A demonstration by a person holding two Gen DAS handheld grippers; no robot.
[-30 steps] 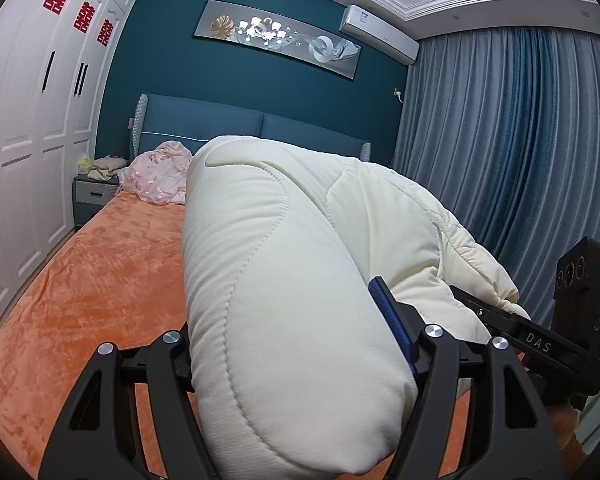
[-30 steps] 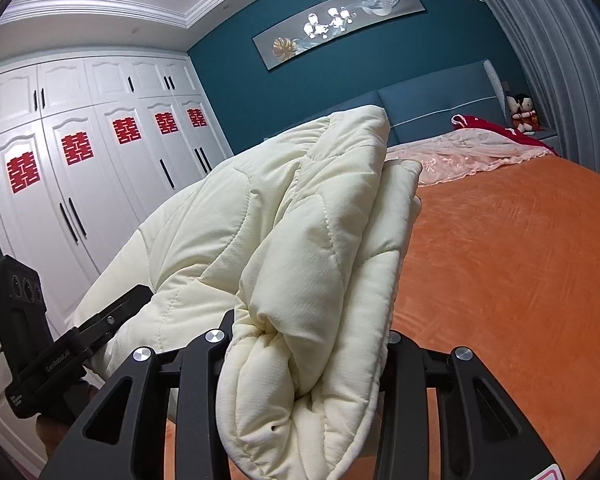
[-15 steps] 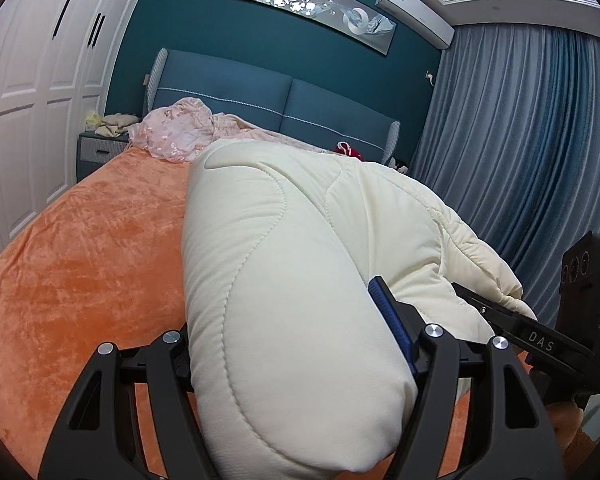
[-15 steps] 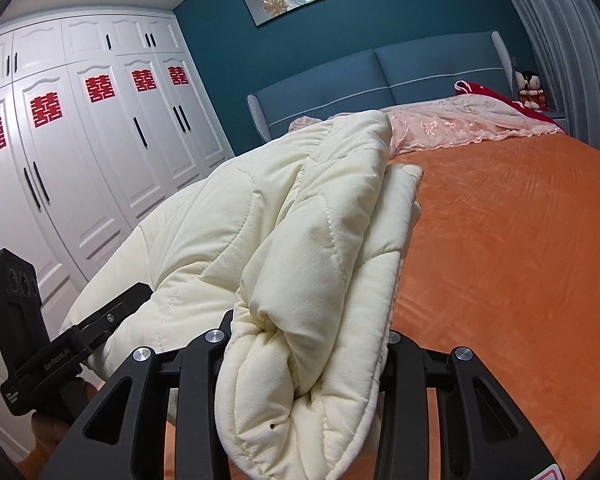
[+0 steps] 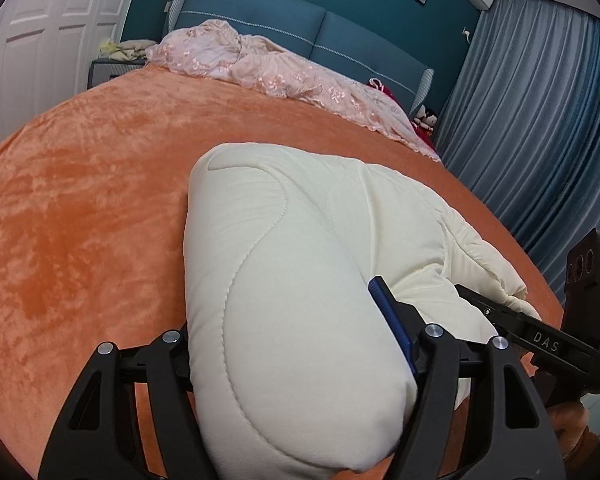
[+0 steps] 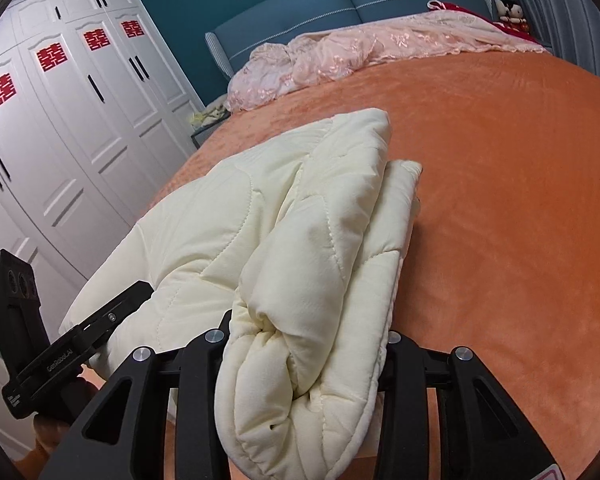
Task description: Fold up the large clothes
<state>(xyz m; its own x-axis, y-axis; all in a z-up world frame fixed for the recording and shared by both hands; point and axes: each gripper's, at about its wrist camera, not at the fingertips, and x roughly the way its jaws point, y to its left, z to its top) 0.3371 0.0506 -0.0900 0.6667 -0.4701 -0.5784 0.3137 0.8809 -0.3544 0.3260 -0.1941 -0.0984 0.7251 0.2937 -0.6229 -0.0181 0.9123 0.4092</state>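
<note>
A cream quilted garment [image 5: 300,264] is held at its near edge by both grippers, and the rest of it is stretched forward from the jaws onto the orange bed [image 5: 80,216], toward the blue headboard [image 5: 300,28]. Its long axis is judged to run crosswise, from one gripper to the other, with the folded bulk lying ahead of the jaws on the bedspread. In the left gripper [image 5: 296,364] a thick padded roll is clamped, so the jaws are kept fairly wide apart by the stuffing between them. In the right gripper [image 6: 300,364] a bunched, many-layered edge is pinched in the same way, with some fabric hanging below the jaws. Neither gripper can be called nearer, since each holds one end. The coming move is judged to turn on whether the held edge is carried forward over the lying part or set down. A pink lace cover [image 6: 340,56] lies well apart, near the headboard.
</note>
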